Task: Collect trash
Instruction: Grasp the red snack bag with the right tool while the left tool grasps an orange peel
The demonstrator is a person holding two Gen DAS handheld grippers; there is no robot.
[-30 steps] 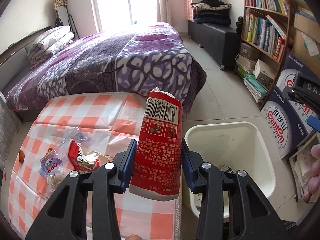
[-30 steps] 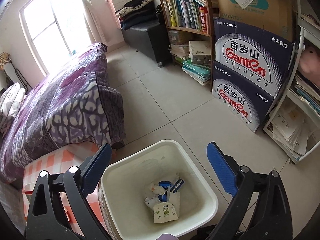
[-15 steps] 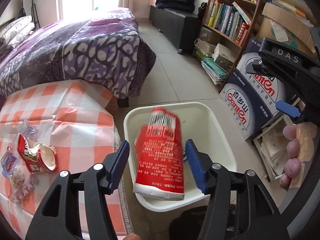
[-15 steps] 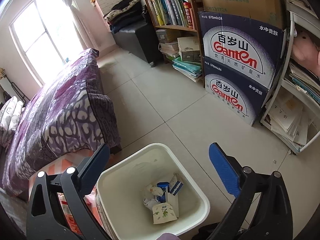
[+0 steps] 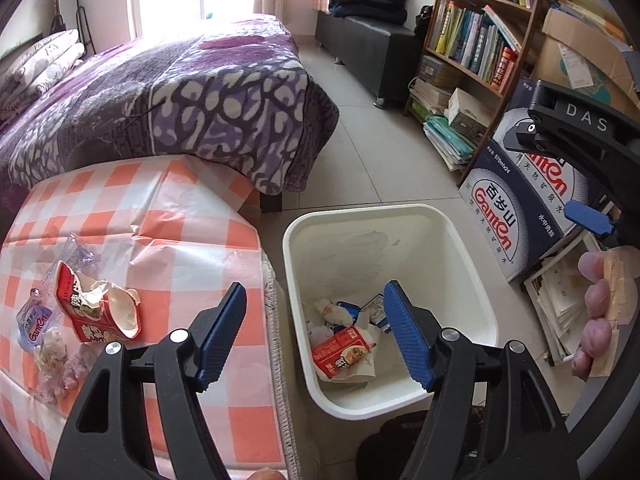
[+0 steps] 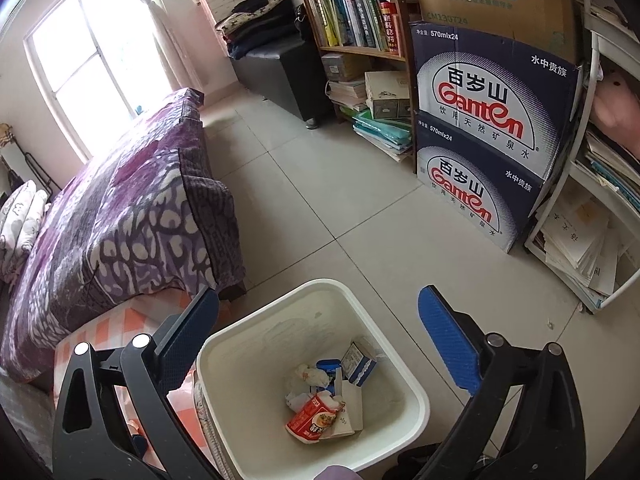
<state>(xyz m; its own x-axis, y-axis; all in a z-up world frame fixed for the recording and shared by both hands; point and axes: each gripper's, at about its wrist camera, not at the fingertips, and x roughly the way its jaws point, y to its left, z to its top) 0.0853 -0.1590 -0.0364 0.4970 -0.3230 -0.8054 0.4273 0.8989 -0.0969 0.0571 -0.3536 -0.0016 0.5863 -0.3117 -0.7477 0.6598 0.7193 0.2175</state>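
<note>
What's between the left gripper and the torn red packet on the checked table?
Nothing visible. The left gripper hangs open and empty over the gap between table edge and bin; the torn red packet lies uncovered to its left, beside clear plastic scraps.

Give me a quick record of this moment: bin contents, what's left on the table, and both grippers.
bin: white, on the floor beside the table, holds a red packet and other scraps
table: checked cloth; torn red wrapper, clear plastic bits beside it
left gripper: open, empty, above the bin's edge; jaws have just been opening
right gripper: open, empty, over the bin
</note>
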